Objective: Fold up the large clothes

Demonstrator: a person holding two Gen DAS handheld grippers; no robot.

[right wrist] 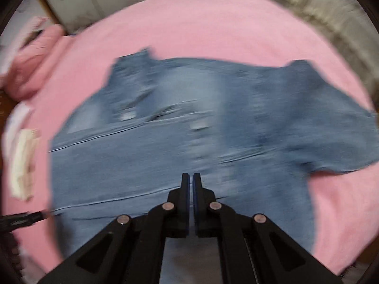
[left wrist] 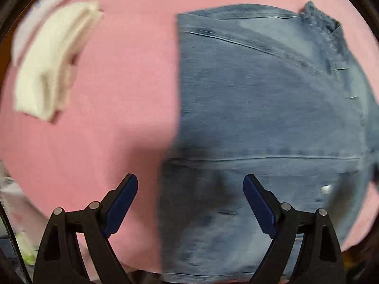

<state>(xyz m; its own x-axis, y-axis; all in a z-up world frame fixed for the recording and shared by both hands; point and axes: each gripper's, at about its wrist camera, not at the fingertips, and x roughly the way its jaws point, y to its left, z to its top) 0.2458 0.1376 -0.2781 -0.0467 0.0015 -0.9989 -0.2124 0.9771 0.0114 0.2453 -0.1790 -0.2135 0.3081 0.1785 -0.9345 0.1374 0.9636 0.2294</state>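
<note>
You have one denim garment [right wrist: 165,146] to deal with, spread across the pink bed [right wrist: 189,23] and already doubled over at least once by the look of its straight left edge in the left wrist view. It reads as a pair of jeans, with seams running its length and a frayed edge at the far corner, though motion blur hides the details. Judge it as heavy for clothing and fairly stiff: it should hold a crease and lie where you set it, but a single pinch at one point will let the rest sag and drag. Its weave should give the pads good bite, so slipping is unlikely. Take it at a thick seam or a corner of the folded edge, one hold per hand, well apart. Your left tongs [left wrist: 190,203] hang spread wide and empty, pointing down over the garment's left border where denim meets pink. Your right tongs [right wrist: 191,179] are clenched with the pads together; no cloth shows between them, and they sit above the middle of the denim. Counted besides: one folded white cloth [left wrist: 52,64] lying well to the left, one pale lilac item [left wrist: 40,11] just behind it, one pink pillow [right wrist: 35,56] at the far left, and one grey blanket [right wrist: 331,16] along the far right edge.
</note>
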